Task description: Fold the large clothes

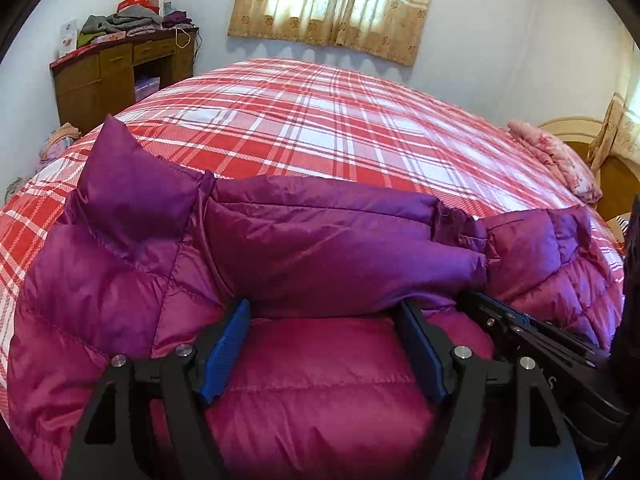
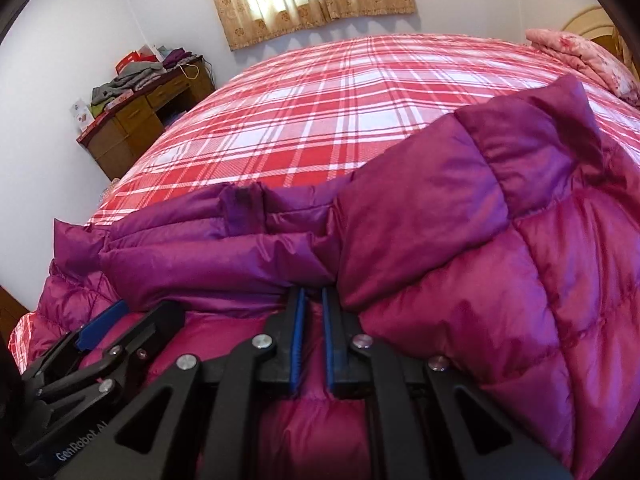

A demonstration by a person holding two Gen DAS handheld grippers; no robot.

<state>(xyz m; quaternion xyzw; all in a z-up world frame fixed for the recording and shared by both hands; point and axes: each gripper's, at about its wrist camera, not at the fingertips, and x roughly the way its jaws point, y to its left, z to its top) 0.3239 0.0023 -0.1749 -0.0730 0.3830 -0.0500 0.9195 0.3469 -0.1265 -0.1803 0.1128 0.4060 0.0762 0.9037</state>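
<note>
We have our left tongs (image 1: 324,344) wide and right tongs (image 2: 311,336) nearly shut over the jacket (image 1: 320,380) on the bed (image 1: 320,120), seemingly mid-fold, needing a fresh grip.

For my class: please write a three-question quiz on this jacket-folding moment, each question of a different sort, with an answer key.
1. True or false: the left gripper has its jaws wide apart over the purple down jacket.
2. Multiple choice: the jacket lies on (A) a bare wooden floor, (B) a bed with a red plaid cover, (C) a metal rack.
3. Short answer: what stands against the wall on the far left of the bed, and what is piled on it?

Key
1. True.
2. B.
3. A wooden desk with a heap of clothes and some boxes on top. The right gripper, by contrast, has its jaws nearly together at the folded sleeve's edge.
</note>
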